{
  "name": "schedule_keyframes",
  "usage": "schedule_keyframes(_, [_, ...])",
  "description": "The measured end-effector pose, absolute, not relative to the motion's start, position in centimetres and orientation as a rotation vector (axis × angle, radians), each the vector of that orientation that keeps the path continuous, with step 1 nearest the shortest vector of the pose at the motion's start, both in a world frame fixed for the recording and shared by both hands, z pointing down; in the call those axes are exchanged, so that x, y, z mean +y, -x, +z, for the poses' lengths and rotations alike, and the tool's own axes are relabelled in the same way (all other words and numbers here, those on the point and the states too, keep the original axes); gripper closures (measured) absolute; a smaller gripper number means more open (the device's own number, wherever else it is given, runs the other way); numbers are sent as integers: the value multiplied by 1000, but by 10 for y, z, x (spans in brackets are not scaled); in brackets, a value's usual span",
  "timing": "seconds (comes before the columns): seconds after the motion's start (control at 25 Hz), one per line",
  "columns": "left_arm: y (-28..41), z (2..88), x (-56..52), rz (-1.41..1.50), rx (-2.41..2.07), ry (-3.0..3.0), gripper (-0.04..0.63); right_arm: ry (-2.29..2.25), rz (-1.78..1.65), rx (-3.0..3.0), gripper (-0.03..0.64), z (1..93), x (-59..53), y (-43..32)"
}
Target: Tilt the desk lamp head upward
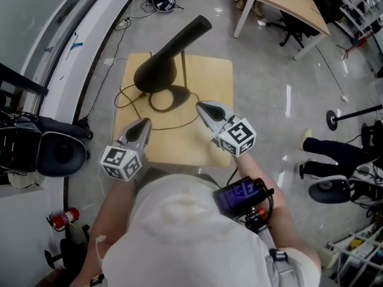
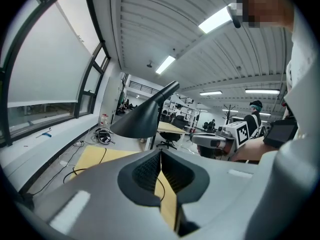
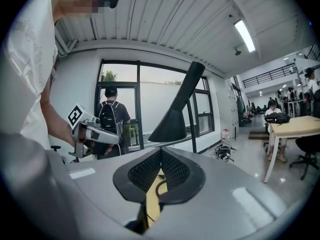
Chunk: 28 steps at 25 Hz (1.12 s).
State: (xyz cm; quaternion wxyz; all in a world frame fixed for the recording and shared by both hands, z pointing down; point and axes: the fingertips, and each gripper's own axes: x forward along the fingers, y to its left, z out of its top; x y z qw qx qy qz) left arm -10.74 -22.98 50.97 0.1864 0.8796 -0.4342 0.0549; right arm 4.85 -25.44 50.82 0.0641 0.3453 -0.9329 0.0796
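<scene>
Hovering above the wooden surface (image 1: 212, 76), left gripper (image 1: 143, 124) and right gripper (image 1: 204, 107) have fingers pressed together — holding nothing. The black desk lamp (image 1: 170, 52) stands just beyond, untouched.

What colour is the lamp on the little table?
The lamp is black all over. It shows best in the head view.

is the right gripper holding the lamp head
No, the right gripper has its jaws together on nothing, and the lamp head stands clear beyond them.

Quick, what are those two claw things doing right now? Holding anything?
Left gripper: closed, holding nothing.
Right gripper: closed, holding nothing.
</scene>
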Motion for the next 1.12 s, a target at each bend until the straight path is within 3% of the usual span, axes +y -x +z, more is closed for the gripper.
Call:
schedule_keyframes(0.56, [127, 522, -271, 105, -1187, -2451, 574, -1081, 162, -2797, 589, 471, -305, -66])
schedule_keyframes(1.12, [134, 534, -311, 53, -1027, -2372, 496, -1105, -406, -2515, 511, 354, -344, -81])
